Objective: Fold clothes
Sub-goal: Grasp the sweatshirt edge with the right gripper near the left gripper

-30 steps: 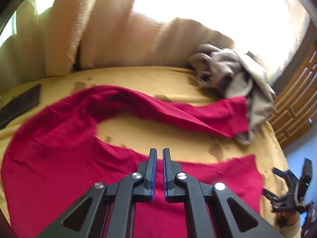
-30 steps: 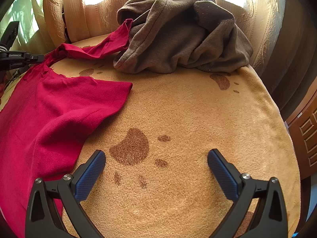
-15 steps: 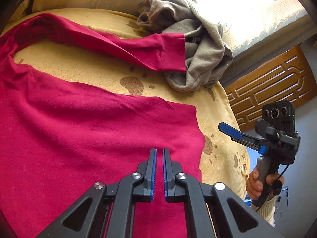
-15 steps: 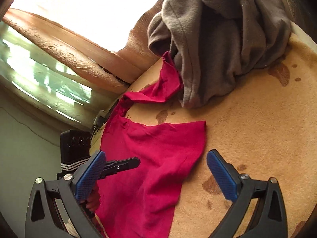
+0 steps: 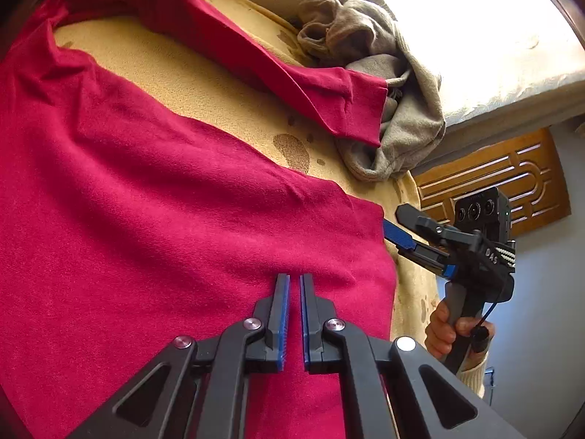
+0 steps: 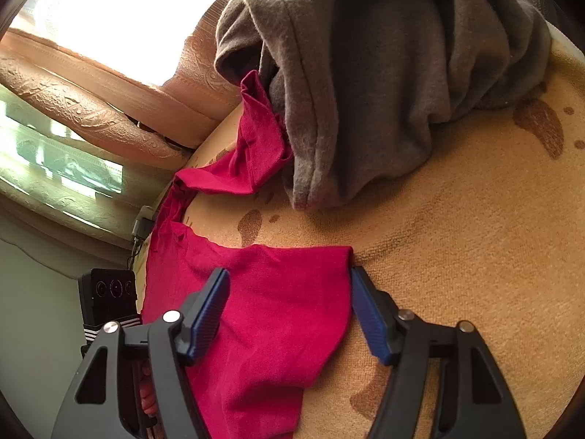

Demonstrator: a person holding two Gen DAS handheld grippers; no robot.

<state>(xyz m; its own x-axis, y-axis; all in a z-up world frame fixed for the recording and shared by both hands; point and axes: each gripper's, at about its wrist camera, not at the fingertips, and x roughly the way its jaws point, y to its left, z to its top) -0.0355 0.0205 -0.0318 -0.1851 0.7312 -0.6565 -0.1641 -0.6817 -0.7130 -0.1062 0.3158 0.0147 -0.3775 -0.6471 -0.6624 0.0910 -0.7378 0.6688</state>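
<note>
Red garment point(image 5: 153, 197) spread on the tan blanket point(image 6: 457, 241).
The right gripper point(image 6: 289, 311) is closing astride its corner; the left gripper point(image 5: 294, 281), pinched empty, hovers above. A grey garment point(image 6: 395, 73) overlaps one sleeve point(image 5: 340, 106).

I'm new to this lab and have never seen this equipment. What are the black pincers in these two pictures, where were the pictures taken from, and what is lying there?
There is no robot here. A person holds a hand-held two-finger gripper in each hand, and each gripper carries a wide-angle camera looking forward along its fingers.

In the left camera's picture, the left gripper sits shut and empty above a red garment. Off to the side you see the right gripper and the hand holding its handle.

In the right camera's picture, the right gripper is closing around a corner of the red garment; the cloth lies between the blue pads, not yet pinched.

Both garments lie on a tan, stained cover. A crumpled grey garment sits behind, partly over the red sleeve.
</note>
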